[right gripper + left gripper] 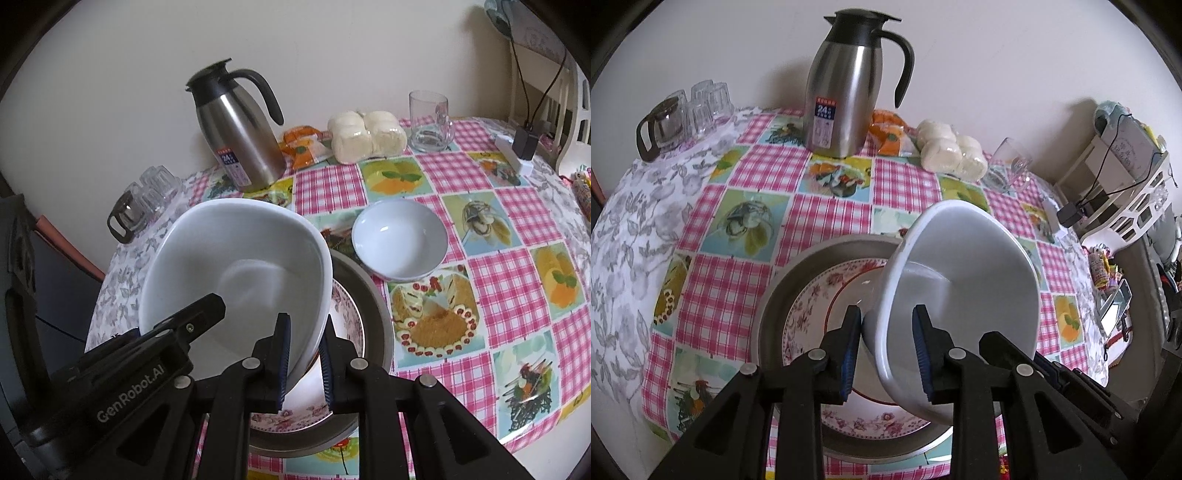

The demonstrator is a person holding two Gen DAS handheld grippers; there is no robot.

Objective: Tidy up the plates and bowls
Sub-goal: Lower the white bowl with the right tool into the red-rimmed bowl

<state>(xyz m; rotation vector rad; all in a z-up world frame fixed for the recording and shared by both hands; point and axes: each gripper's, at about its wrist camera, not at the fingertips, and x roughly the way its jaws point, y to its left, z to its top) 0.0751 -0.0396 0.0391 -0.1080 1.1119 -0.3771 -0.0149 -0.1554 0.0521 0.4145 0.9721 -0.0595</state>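
a round table (517, 236) in pink checked cloth carries a steel jug (236, 136), buns (364, 136), glass mug (430, 120) and small bowl (399, 240).

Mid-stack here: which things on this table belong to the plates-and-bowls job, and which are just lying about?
Job:
- large white bowl, held by left gripper and right gripper
- floral-rimmed plate
- grey metal basin under it
- small white bowl

Lying about:
- steel thermos jug
- wrapped white buns
- clear glass mug

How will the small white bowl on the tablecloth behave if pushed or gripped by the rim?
The small white bowl looks rigid and glossy, so pads may slip on its thin rim. It sits on a narrow foot on the shiny tablecloth, so a low push probably slides it; a rim push may tip it.
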